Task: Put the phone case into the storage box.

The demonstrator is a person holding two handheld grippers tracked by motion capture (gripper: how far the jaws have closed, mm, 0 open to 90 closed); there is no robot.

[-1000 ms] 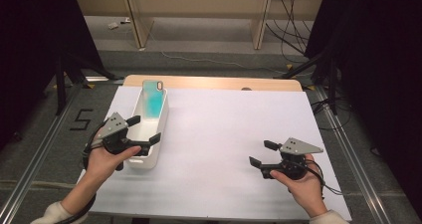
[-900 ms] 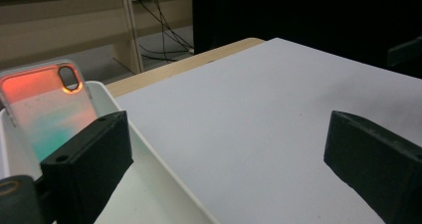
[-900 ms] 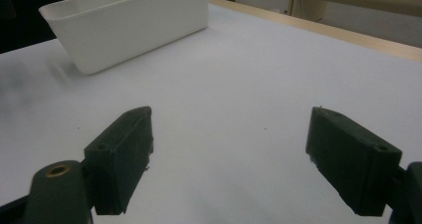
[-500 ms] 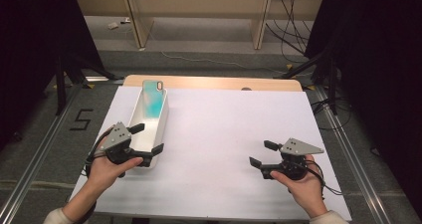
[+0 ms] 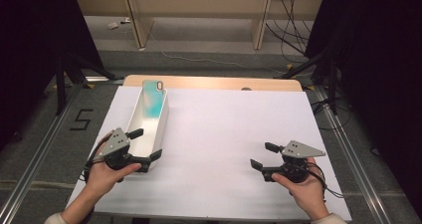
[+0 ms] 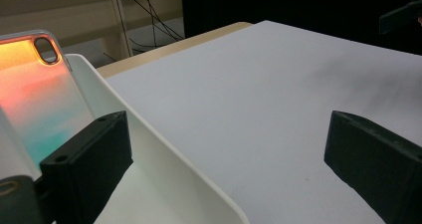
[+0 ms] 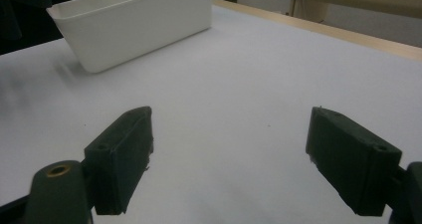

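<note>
The left gripper [image 5: 142, 147] sits at the lower left of the high view, its jaws spread wide and straddling the near end of the white bin [image 5: 135, 122]; in the left gripper view one jaw stands inside the bin, just before the phone case, and the other hangs over bare table outside the wall; the jaws hold nothing. A second ago this gripper was farther up the frame, over the near half of the bin; half a second ago it had already slid down toward the person; now it is at the bin's very end, so the hand has been drawing back along the bin.

The phone case [image 5: 153, 98] leans inside the bin at its far end, upper left of centre in the high view, its camera cut-out uppermost; in the left gripper view [image 6: 35, 94] it glows orange fading to teal at the left edge; its place in the bin has not changed across the three moments.

The right gripper [image 5: 263, 156] rests at the lower right, jaws apart and empty, well apart from the bin [image 7: 134, 22], and has not moved.

My reading: the case has been left in the bin and the left hand is retreating, so the placing looks finished.
</note>
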